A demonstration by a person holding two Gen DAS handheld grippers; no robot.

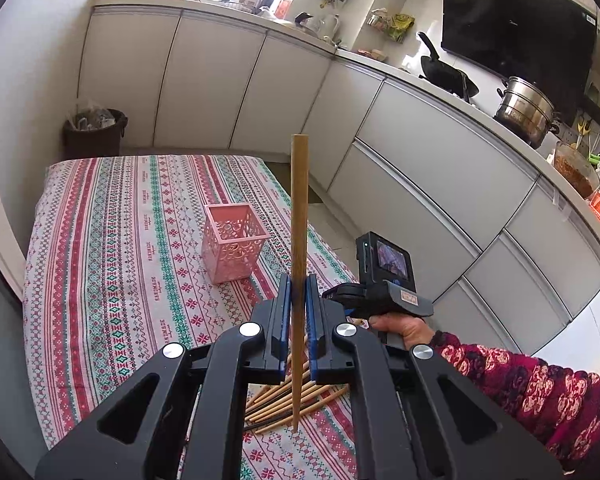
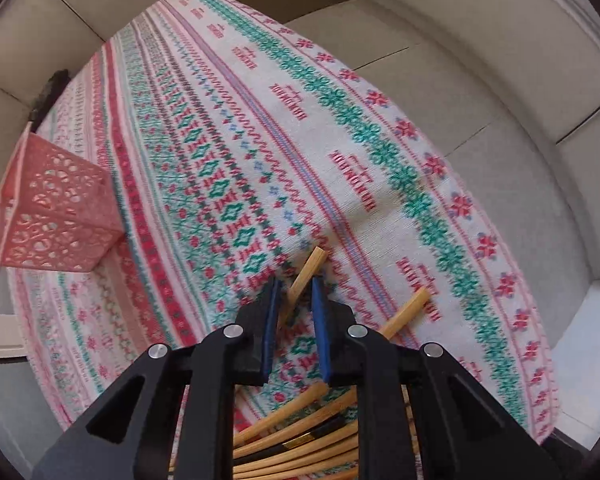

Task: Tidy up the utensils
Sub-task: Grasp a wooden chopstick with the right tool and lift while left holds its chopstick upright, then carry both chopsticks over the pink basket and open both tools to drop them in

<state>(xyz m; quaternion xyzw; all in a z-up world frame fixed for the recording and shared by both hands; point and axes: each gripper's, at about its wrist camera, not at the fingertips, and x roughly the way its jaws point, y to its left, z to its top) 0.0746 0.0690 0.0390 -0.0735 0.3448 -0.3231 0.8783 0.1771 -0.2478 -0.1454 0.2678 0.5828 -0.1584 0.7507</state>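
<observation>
— What is the left gripper (image 1: 298,296) doing?

— It is closed on one bamboo chopstick (image 1: 299,216). The stick stands almost upright between the blue pads (image 1: 285,312), its thin tip pointing down over the pile of chopsticks (image 1: 288,402) on the patterned tablecloth (image 1: 112,264).

— And the pink basket (image 1: 232,242)?

— It stands upright on the cloth, beyond the gripper and a little to the left, apart from the stick. I see nothing inside it.

— The right gripper (image 2: 294,296)?

— Its jaws are parted. A loose chopstick (image 2: 306,274) lies slanted on the cloth just past the fingertips, in line with the gap; whether a pad touches it, I cannot tell. More sticks lie under the gripper, among them a dark one (image 2: 316,438). From there the basket (image 2: 56,208) is far to the left.
</observation>
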